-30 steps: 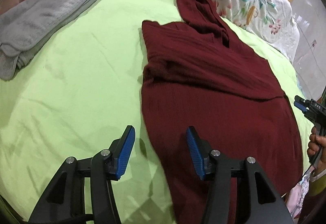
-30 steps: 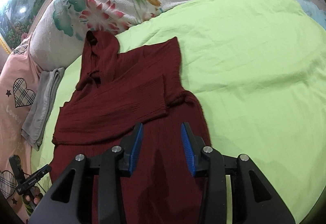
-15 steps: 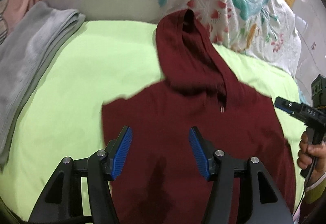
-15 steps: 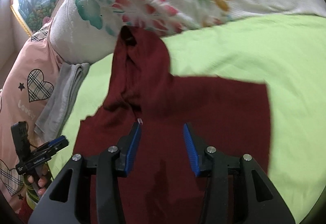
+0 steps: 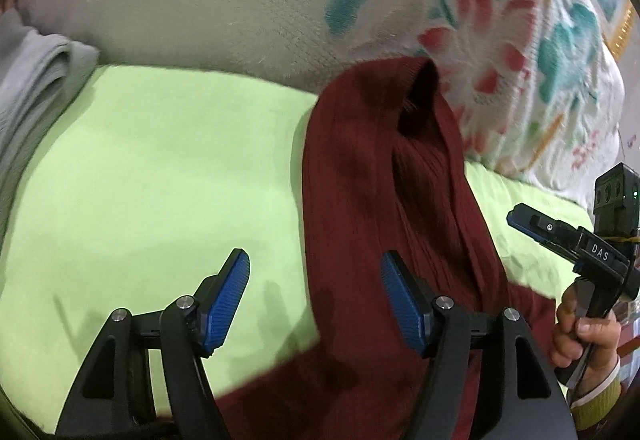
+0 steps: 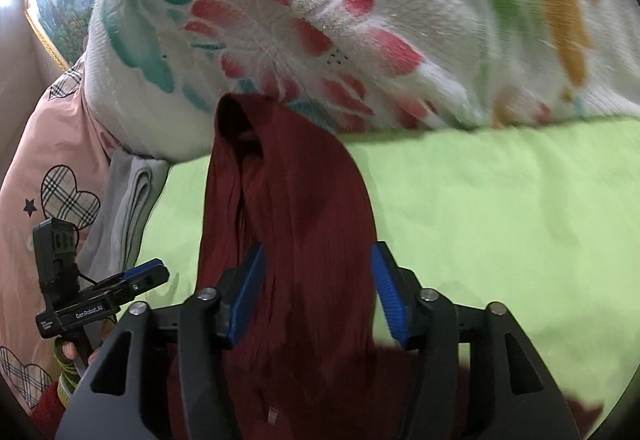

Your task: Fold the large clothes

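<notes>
A dark red hoodie (image 5: 360, 200) lies on a light green bedsheet (image 5: 160, 180), its hood stretched toward the floral blanket; it also shows in the right wrist view (image 6: 296, 224). My left gripper (image 5: 314, 288) is open and empty, hovering over the hood's left edge, one pad over the sheet and one over the cloth. My right gripper (image 6: 316, 288) is open and empty, straddling the hood from above. Each gripper shows in the other's view: the right one (image 5: 560, 236) at the hood's right, the left one (image 6: 120, 288) at its left.
A white floral blanket (image 6: 320, 20) is bunched at the head of the bed, touching the hood's tip. Folded grey cloth (image 5: 28, 88) lies at the left. A pink pillow with plaid hearts (image 6: 52, 180) sits beyond it.
Both grippers have moved forward up the hoodie from its body to the hood, toward the floral blanket. Both stay open and empty.
</notes>
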Demonstrator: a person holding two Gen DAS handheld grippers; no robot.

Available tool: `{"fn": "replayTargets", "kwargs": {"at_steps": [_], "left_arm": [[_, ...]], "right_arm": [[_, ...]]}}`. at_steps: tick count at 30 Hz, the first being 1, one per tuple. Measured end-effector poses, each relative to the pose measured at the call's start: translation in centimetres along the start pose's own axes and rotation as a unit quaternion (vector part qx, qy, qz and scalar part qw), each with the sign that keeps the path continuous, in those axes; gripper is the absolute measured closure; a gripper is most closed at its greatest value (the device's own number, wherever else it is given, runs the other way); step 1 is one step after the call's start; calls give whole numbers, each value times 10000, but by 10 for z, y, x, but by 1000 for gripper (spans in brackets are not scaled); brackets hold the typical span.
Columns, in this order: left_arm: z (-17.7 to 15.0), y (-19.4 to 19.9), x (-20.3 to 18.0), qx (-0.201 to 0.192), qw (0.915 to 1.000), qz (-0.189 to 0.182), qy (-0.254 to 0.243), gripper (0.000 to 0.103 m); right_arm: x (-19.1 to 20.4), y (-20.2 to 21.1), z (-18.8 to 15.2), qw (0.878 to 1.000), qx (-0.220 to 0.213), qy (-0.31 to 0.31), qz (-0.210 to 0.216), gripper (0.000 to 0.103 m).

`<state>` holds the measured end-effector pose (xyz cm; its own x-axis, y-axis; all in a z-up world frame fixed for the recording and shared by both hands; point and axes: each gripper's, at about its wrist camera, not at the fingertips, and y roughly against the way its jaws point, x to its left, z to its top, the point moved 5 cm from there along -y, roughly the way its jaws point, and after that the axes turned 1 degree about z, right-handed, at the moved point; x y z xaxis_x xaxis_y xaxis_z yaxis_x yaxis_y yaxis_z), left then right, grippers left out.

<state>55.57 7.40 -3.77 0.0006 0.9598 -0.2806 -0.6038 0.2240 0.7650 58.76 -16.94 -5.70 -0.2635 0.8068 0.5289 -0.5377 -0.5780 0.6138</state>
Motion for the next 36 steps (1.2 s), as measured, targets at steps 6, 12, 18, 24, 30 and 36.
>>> {"fn": "replayTargets", "kwargs": {"at_steps": [6, 12, 18, 24, 30, 36], "left_arm": [[33, -46, 6, 110, 9996, -180, 173, 33], [54, -69, 6, 42, 9997, -216, 117, 57], [55, -52, -7, -263, 9992, -161, -254, 101], [25, 13, -22, -734, 9952, -93, -644, 101], [-41, 83, -51, -1127, 9861, -142, -1215, 101], [-129, 130, -76, -1249, 9769, -65, -1734, 101]], "right_arm": [[-12, -41, 23, 9998, 119, -81, 112, 46], [-23, -57, 30, 9982, 104, -374, 468, 62], [-10, -28, 25, 9996, -153, -28, 233, 97], [8, 47, 13, 9969, -714, 315, -70, 98], [28, 120, -36, 9935, -960, 596, -99, 98], [35, 156, -124, 9917, -764, 1004, -246, 98]]}}
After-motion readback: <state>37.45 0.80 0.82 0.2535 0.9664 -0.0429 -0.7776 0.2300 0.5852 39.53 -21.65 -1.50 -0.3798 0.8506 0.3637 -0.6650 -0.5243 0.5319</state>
